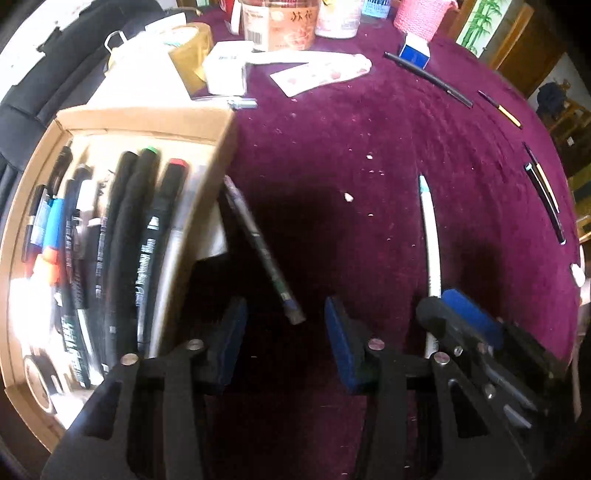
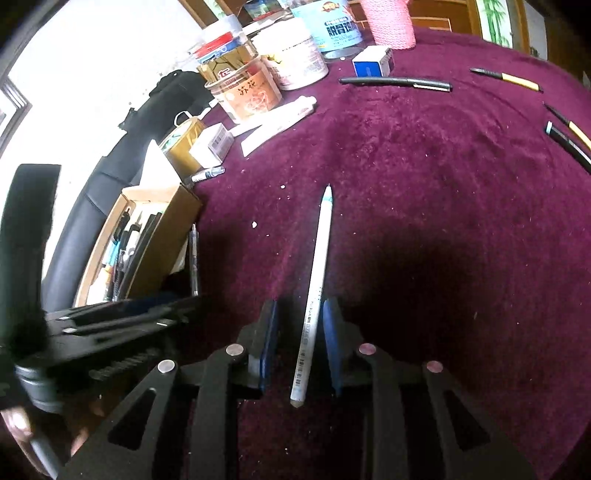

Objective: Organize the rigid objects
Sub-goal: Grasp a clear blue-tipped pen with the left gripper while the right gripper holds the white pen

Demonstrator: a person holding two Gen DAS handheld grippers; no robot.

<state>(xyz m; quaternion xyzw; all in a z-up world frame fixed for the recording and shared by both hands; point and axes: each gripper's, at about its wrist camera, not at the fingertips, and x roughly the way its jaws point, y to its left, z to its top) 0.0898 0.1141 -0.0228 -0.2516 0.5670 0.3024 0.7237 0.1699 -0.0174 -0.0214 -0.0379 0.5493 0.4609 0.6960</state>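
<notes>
Right hand-held gripper point(image 2: 299, 332) low over the counter point(image 2: 424, 166), blue pads point(image 2: 269, 332) parted either side of a white pencil point(image 2: 314, 295), not yet closed on it. Pencil lying flat on the purple cloth, tip pointing away. Left hand-held gripper point(image 1: 286, 325) alongside, released too, pads apart with nothing gripped; a dark pen point(image 1: 258, 243) angled between them, upper end propped against the cardboard box point(image 1: 207, 206). Box just left, packed with markers point(image 1: 147, 229) and pens lying lengthwise. Further out, crumbs scattered on the cloth. Beyond those, a long black pen point(image 2: 395, 82), a blue-and-white small box point(image 2: 371, 62), a tape roll point(image 2: 183, 142), jars point(image 2: 247, 92) and a pink knitted holder point(image 2: 389, 24) at the far edge.
</notes>
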